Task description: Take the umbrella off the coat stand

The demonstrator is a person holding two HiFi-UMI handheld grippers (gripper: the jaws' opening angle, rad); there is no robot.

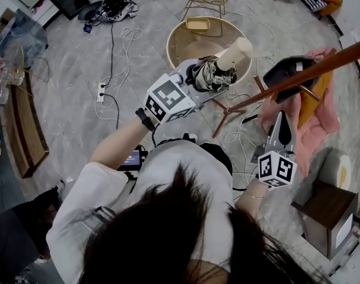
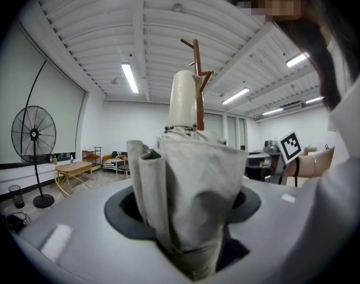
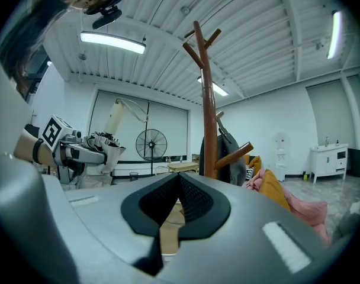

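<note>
left claw [image 1: 195,80] clamped on folded grey fabric umbrella with cream handle [image 1: 220,68], clear of brown wooden coat stand [image 1: 298,76] to that claw's right; right claw [image 3: 177,201] closed, empty; removal looks done

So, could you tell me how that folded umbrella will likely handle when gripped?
The umbrella probably squashes: loose fabric folds bunch between the jaws of the left gripper. Its smooth cream handle looks stiff, perhaps slippery. Likely light: one gripper alone carries it.
</note>
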